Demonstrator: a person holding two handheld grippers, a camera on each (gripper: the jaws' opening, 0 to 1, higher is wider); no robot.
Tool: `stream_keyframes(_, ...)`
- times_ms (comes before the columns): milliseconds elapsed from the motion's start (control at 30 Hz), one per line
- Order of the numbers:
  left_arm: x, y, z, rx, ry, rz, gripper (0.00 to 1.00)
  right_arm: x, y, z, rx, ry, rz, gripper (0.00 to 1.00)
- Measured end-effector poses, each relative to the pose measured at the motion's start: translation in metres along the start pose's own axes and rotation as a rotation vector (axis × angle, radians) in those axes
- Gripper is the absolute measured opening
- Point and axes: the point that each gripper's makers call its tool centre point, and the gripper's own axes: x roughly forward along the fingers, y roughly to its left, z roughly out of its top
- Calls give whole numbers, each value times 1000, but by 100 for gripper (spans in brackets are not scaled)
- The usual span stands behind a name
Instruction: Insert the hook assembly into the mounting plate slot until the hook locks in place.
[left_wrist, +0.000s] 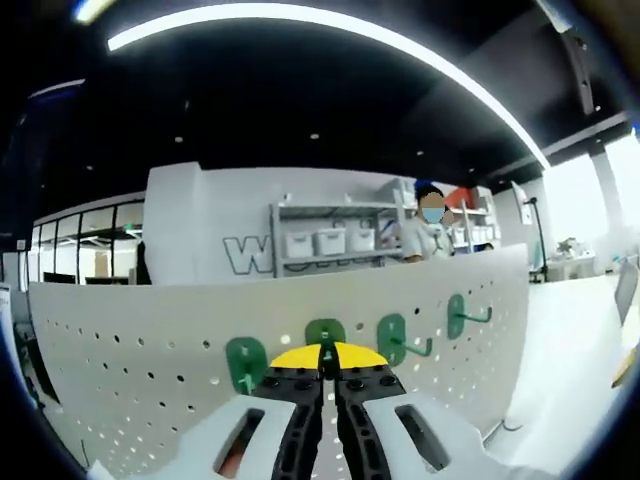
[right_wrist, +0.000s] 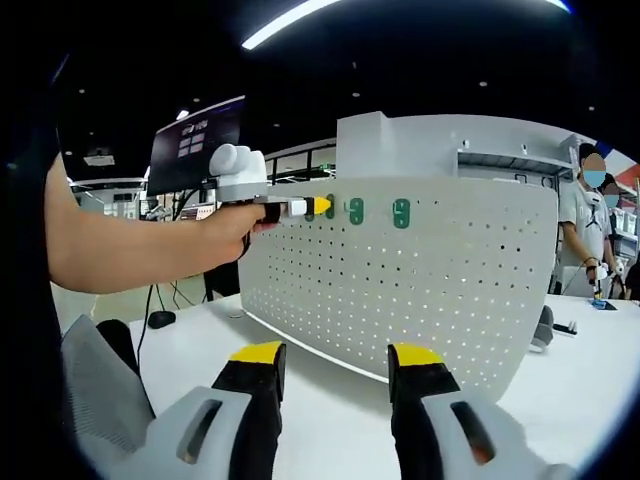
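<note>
Left gripper (left_wrist: 329, 375), yellow tips pressed together, is clamped on a green plastic hook assembly (left_wrist: 325, 336) against the white perforated mounting plate (left_wrist: 130, 330); more green hooks (left_wrist: 400, 338) sit either side. Right gripper (right_wrist: 330, 375) hangs apart above the white surface (right_wrist: 590, 375), facing the plate.

The left gripper (left_wrist: 328, 368) has its yellow-tipped jaws drawn together on a green hook (left_wrist: 325, 336), pressed to the white pegboard (left_wrist: 130, 340) near its top edge. Three more green hooks (left_wrist: 246, 362) (left_wrist: 392, 338) (left_wrist: 457, 314) sit alongside.
</note>
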Motion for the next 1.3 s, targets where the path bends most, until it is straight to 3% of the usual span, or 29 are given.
stream_keyframes(800,2,-4,-1,163,6,52,2,-2,0,1,2,6,4,39)
stream_keyframes(1067,5,-2,-2,133,-4,89,3,-3,-1,-1,4,10,0,39)
stream_keyframes(1300,5,-3,-3,158,-15,126,3,-5,-3,-2,6,17,-3,39)
